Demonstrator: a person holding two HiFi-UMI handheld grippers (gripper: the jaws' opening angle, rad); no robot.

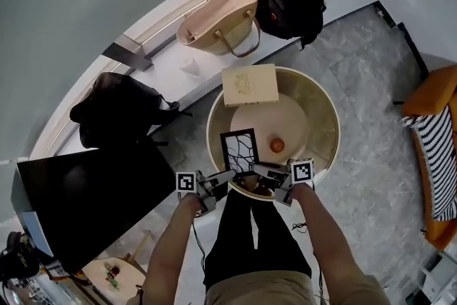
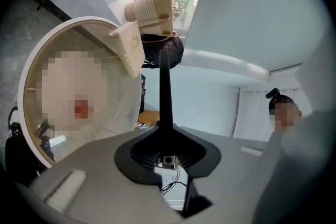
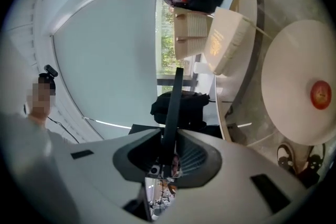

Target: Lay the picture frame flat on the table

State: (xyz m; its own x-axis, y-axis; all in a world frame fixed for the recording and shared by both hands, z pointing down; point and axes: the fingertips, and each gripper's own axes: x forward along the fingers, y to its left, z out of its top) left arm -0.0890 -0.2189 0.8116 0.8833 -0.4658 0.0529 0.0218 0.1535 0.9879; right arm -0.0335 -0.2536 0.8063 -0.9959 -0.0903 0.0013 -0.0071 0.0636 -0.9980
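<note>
The picture frame (image 1: 239,150), black with a black-and-white branching pattern, is at the near edge of the round beige table (image 1: 318,100), its face turned up towards the head camera. My left gripper (image 1: 218,182) is shut on its lower left corner and my right gripper (image 1: 268,175) on its lower right corner. In the left gripper view the picture frame (image 2: 165,97) shows edge-on as a thin black strip rising out of the left gripper (image 2: 167,150). The right gripper (image 3: 167,157) pinches the same thin picture frame edge (image 3: 172,113). Whether the frame touches the table is hidden.
On the table are a round white plate (image 1: 285,118) with an orange ball (image 1: 277,145) and a beige box (image 1: 249,85) at the far rim. A straw bag (image 1: 218,19) and black bags (image 1: 289,0) lie on the window bench. A black desk (image 1: 86,189) stands left, an orange chair (image 1: 435,103) right.
</note>
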